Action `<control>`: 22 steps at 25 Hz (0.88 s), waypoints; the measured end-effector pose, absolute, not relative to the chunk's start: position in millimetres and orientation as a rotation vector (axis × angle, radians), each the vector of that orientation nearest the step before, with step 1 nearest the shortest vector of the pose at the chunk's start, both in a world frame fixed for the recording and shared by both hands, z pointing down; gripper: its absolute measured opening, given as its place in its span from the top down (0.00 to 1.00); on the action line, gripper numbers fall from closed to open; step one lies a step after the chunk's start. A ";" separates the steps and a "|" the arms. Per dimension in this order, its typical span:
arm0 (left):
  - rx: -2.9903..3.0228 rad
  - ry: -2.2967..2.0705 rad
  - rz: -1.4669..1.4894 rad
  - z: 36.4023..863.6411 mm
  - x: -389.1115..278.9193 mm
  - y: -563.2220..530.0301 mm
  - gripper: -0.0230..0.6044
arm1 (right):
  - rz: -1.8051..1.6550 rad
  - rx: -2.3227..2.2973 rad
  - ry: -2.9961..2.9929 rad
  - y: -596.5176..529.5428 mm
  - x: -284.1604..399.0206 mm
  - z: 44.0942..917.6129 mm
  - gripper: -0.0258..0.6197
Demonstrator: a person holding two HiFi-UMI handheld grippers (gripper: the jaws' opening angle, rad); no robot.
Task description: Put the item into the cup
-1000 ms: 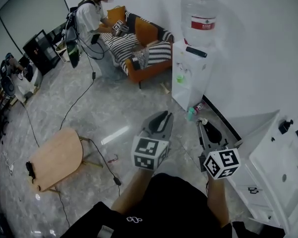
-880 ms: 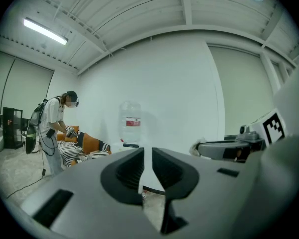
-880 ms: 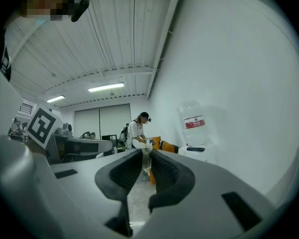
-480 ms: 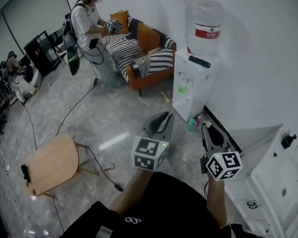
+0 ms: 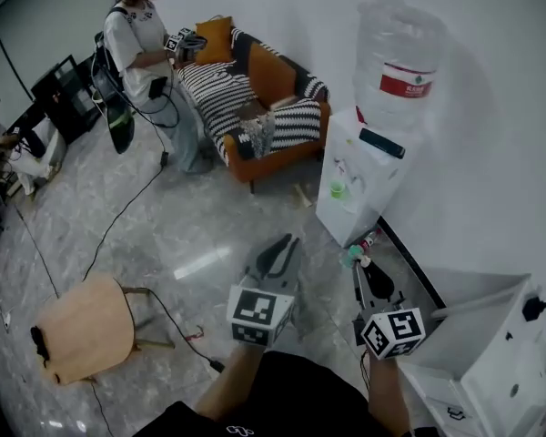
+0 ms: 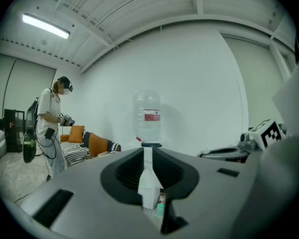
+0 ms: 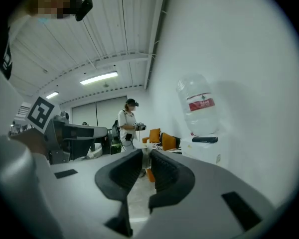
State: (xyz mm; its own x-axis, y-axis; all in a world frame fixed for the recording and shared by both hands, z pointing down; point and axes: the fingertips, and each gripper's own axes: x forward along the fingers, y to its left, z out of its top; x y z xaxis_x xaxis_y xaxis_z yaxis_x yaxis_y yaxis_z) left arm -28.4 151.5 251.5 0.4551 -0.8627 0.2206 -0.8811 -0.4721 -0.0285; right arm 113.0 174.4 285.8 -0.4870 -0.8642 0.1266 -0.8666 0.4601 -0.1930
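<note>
My left gripper (image 5: 288, 241) and right gripper (image 5: 358, 264) are held side by side low over the floor, pointing at a white water dispenser (image 5: 364, 189). Each has only a narrow slit between its jaws, with nothing in it. The dispenser carries a big clear bottle (image 5: 402, 57) and a flat black item (image 5: 382, 143) on its top. A small green cup-like thing (image 5: 338, 189) sits at its taps. Through the left gripper's slit (image 6: 148, 183) I see the dispenser and small bottles (image 6: 160, 204) at its foot. The right gripper (image 7: 142, 158) looks along the wall, past the dispenser's bottle (image 7: 199, 106).
Small bottles (image 5: 350, 256) stand on the floor by the dispenser. An orange sofa (image 5: 264, 107) with striped cushions is behind, and a person (image 5: 146, 53) holding grippers stands beside it. A wooden stool (image 5: 82, 328) and a cable (image 5: 177, 321) lie at left. A white cabinet (image 5: 491, 353) is at right.
Both grippers and my view have moved forward toward the water dispenser, which now looks nearer and larger. The jaws look the same. The person by the sofa has shifted a little.
</note>
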 end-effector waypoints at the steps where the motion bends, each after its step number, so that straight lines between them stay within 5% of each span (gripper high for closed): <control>1: 2.603 -1.560 0.345 256.5 -31.1 143.1 0.87 | 0.386 1.585 -2.674 168.4 112.1 291.3 0.86; 22: 2.388 -1.237 0.482 390.4 -27.2 -114.3 0.87 | 0.496 1.531 -2.334 -72.9 109.4 342.2 0.86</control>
